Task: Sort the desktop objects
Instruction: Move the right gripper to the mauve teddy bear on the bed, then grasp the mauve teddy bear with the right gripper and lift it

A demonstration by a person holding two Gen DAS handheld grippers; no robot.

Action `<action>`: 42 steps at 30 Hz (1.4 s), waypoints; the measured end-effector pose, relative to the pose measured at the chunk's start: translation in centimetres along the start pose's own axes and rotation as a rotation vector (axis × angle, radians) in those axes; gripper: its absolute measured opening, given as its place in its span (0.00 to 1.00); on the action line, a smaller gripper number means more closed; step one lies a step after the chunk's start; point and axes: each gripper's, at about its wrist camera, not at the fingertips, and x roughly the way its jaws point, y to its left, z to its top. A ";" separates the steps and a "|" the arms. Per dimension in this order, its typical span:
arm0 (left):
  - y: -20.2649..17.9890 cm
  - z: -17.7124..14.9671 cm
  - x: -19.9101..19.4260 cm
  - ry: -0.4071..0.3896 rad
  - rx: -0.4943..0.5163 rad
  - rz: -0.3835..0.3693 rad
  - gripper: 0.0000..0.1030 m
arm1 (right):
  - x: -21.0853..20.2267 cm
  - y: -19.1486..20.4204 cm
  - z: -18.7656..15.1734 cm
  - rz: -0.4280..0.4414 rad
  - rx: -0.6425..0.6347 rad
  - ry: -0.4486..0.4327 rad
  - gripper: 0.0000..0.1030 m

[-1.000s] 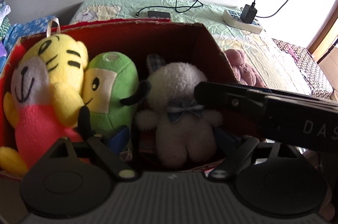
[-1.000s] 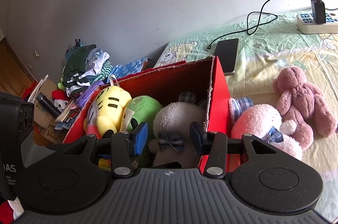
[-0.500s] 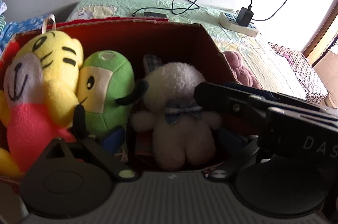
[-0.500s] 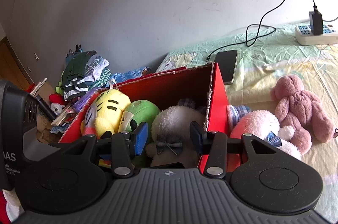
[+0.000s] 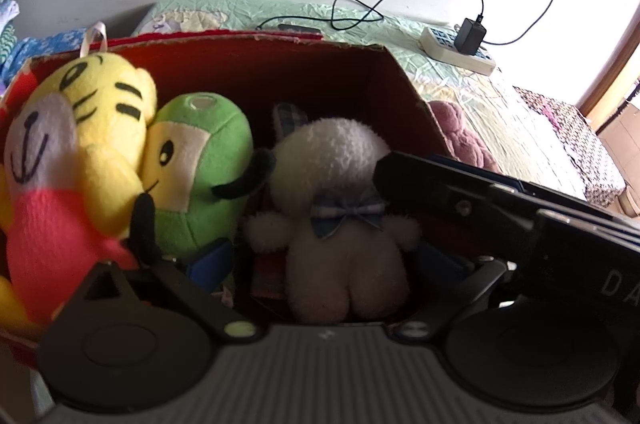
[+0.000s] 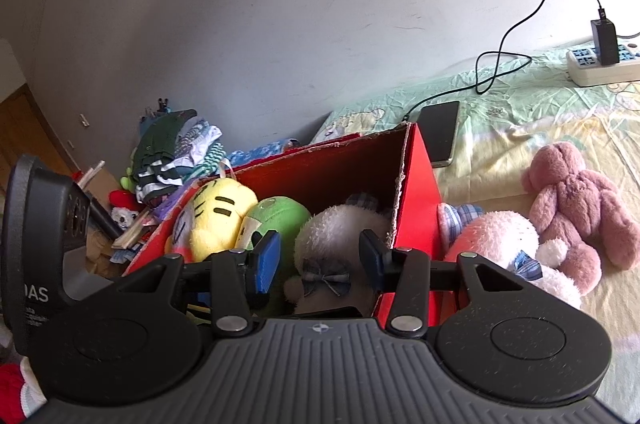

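Note:
A red cardboard box (image 5: 280, 42) stands on the bed and holds a yellow tiger plush (image 5: 80, 128), a green plush (image 5: 196, 176) and a white plush with a blue bow (image 5: 340, 184). My left gripper (image 5: 324, 258) is open at the box's near edge, its fingers wide apart on either side of the white plush. My right gripper (image 6: 318, 260) is open too, just above the box (image 6: 416, 192) and the white plush (image 6: 340, 228), holding nothing. Outside the box lie a pink-and-white plush (image 6: 496, 240) and a mauve bear (image 6: 576, 192).
A phone (image 6: 438, 132) on a charging cable lies behind the box. A power strip (image 6: 600, 68) sits farther back on the green bedsheet. A pile of clothes (image 6: 176, 152) and clutter lie left of the box, near the wall.
The right gripper has lifted and drawn back a little from the box. The left view has shifted only slightly. Both grippers stay open and the toys have not moved.

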 end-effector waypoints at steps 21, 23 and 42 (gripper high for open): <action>-9.2 1.7 -6.3 -0.151 0.011 0.120 0.96 | -6.9 -4.3 4.9 0.208 0.062 0.018 0.55; -11.0 2.0 -6.2 -0.153 0.032 0.088 0.96 | -8.0 -5.7 5.3 0.167 0.095 0.018 0.57; -18.4 5.0 5.6 -0.031 0.077 -0.008 0.88 | -11.4 -20.9 3.4 -0.138 0.412 -0.011 0.44</action>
